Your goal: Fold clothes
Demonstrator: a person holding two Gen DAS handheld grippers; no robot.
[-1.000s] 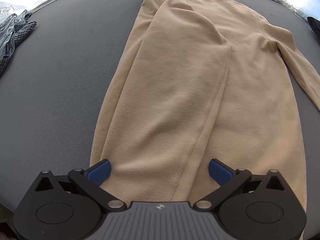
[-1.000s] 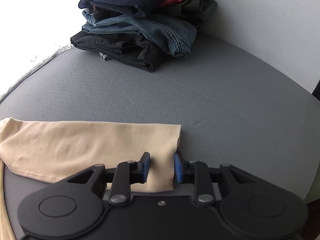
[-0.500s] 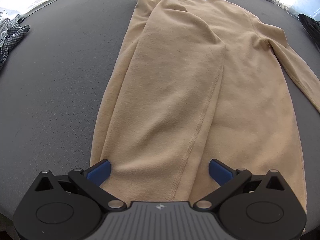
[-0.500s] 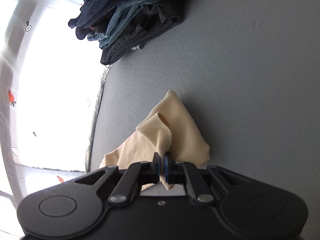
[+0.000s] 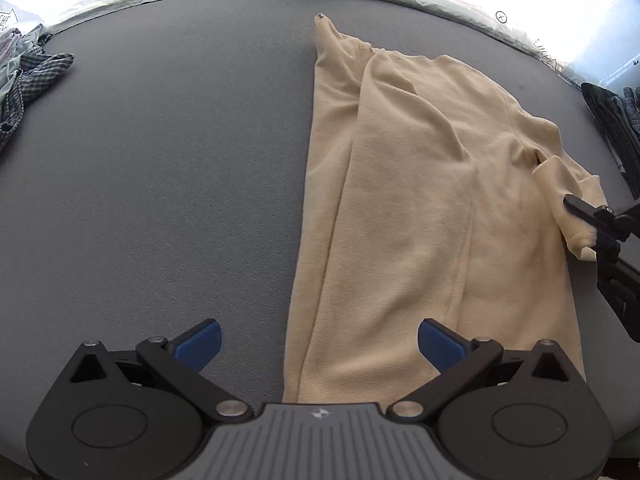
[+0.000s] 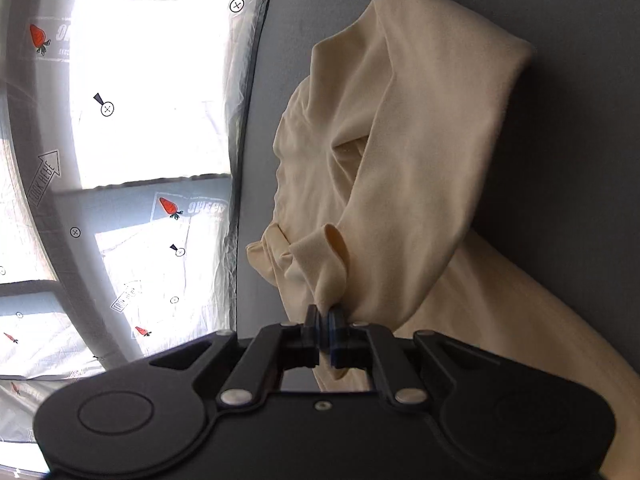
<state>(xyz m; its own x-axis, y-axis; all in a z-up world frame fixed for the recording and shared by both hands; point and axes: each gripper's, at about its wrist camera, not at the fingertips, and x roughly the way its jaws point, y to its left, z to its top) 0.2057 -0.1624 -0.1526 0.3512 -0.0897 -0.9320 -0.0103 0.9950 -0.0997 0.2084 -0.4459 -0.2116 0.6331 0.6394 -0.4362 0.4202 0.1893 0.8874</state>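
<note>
Left gripper (image 5: 318, 342) at frame bottom, fingers spread wide, nothing between them, hovering over the hem of the beige top (image 5: 420, 208). Top lies lengthwise on the grey desk (image 5: 160, 180), centre-right of frame. Right gripper (image 6: 325, 322) fingers pinched tight on the sleeve cuff (image 6: 324, 264), lifted over the body. Far edges: checked cloth (image 5: 36, 76) upper left, dark clothes pile (image 5: 612, 120) right.
</note>
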